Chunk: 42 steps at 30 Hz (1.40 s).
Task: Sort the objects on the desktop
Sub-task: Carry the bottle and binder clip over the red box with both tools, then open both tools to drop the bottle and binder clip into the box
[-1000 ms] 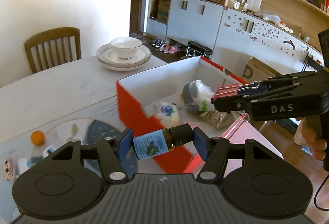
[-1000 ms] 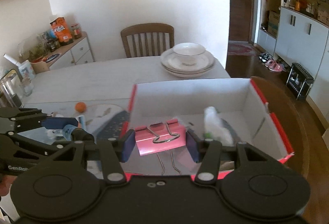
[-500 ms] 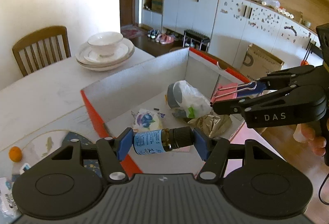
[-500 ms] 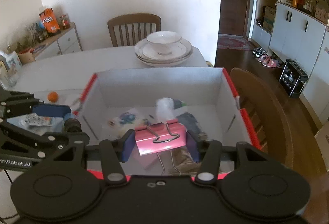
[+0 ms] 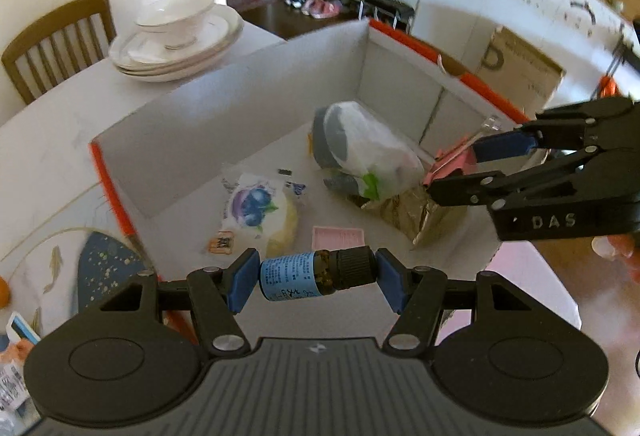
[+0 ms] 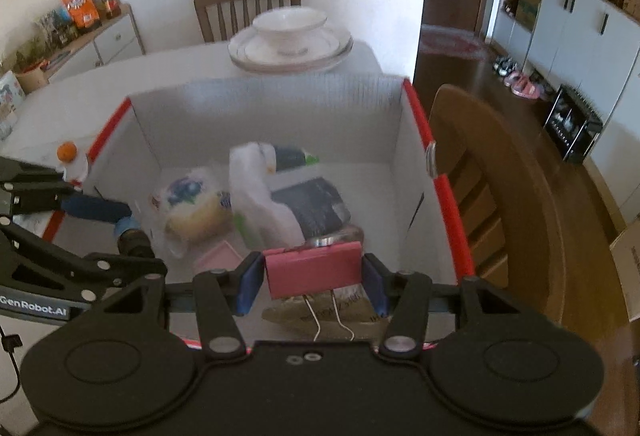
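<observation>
My left gripper [image 5: 316, 276] is shut on a small brown dropper bottle [image 5: 316, 274] with a blue label, held crosswise above the near edge of a red box with white inner walls [image 5: 200, 140]. My right gripper [image 6: 314, 276] is shut on a pink binder clip [image 6: 314, 270], its wire handles hanging down, over the box's near right part; it also shows in the left wrist view [image 5: 472, 172]. In the box lie a blueberry snack packet [image 5: 260, 204], a white plastic bag [image 5: 364, 152], a gold foil pack [image 5: 412, 208] and a pink flat piece [image 5: 338, 236].
Stacked white plates with a bowl [image 5: 176, 36] stand on the table behind the box. A wooden chair [image 6: 248, 8] is at the far side and another [image 6: 500, 172] at the box's right. A small orange ball [image 6: 66, 152] and packets lie left of the box.
Both grippers have moved forward over the box and tilted down into it. The bottle and the clip stay gripped.
</observation>
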Tool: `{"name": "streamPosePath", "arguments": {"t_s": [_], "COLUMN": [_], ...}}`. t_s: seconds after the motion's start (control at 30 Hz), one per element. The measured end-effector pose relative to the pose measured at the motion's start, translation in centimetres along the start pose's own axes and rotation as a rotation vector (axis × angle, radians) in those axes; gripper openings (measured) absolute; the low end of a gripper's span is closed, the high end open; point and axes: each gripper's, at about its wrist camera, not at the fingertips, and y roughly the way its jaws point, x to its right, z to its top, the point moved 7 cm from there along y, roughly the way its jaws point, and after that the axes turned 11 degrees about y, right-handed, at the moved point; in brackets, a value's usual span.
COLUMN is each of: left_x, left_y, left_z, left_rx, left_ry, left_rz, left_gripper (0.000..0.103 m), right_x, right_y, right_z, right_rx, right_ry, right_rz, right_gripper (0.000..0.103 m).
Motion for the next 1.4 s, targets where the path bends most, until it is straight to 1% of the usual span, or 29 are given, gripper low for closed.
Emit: {"name": "streamPosePath", "arguments": {"t_s": [0.07, 0.13, 0.2, 0.27, 0.5, 0.57, 0.63, 0.7, 0.87, 0.97, 1.1, 1.2, 1.3, 1.37, 1.4], "left_x": [0.2, 0.3, 0.5, 0.9, 0.5, 0.0, -0.7, -0.7, 0.0, 0.0, -0.1, -0.1, -0.2, -0.2, -0.2], "left_y": [0.5, 0.9, 1.3, 1.5, 2.3, 2.4, 2.7, 3.2, 4.3, 4.9, 5.7, 5.6, 5.1, 4.6, 4.3], "left_z": [0.4, 0.7, 0.8, 0.9, 1.5, 1.5, 1.5, 1.4, 1.0, 0.8, 0.3, 0.3, 0.5, 0.6, 0.7], "left_rx": [-0.018, -0.03, -0.044, -0.05, -0.075, -0.084, -0.093, -0.115, -0.158, -0.195, -0.267, -0.27, -0.248, -0.226, -0.212], "left_ry": [0.032, 0.034, 0.014, 0.02, -0.043, -0.061, -0.082, -0.08, -0.041, -0.044, -0.059, -0.063, -0.06, -0.053, -0.048], "left_rz": [0.025, 0.011, -0.008, -0.012, -0.063, -0.042, -0.044, -0.064, -0.044, -0.038, -0.085, -0.089, -0.088, -0.085, -0.081], "left_gripper": [0.062, 0.062, 0.062, 0.062, 0.063, 0.062, 0.062, 0.062, 0.062, 0.062, 0.063, 0.062, 0.063, 0.067, 0.067], "right_x": [-0.1, -0.3, -0.4, -0.3, 0.8, 0.8, 0.7, 0.6, 0.6, 0.5, 0.5, 0.4, 0.4, 0.3, 0.3], "right_y": [0.3, 0.6, 0.8, 0.9, 1.2, 1.2, 1.3, 1.4, 1.7, 1.9, 1.9, 1.6, 1.1, 0.7, 0.5], "right_z": [-0.2, -0.4, -0.5, -0.4, 0.0, -0.1, -0.2, -0.3, -0.3, -0.3, -0.3, -0.2, 0.0, 0.1, 0.2], "right_rx": [-0.018, -0.031, -0.035, -0.037, -0.048, -0.053, -0.056, -0.062, -0.068, -0.074, -0.076, -0.071, -0.064, -0.059, -0.054], "right_ry": [-0.019, -0.034, -0.041, -0.039, -0.017, -0.018, -0.03, -0.032, -0.031, -0.032, -0.03, -0.032, -0.022, -0.016, -0.014], "right_rz": [0.001, 0.007, 0.01, 0.012, 0.01, 0.022, 0.018, 0.023, 0.028, 0.03, 0.037, 0.047, 0.058, 0.066, 0.068], "right_gripper": [0.052, 0.052, 0.052, 0.052, 0.052, 0.052, 0.052, 0.052, 0.053, 0.053, 0.053, 0.053, 0.057, 0.06, 0.061]}}
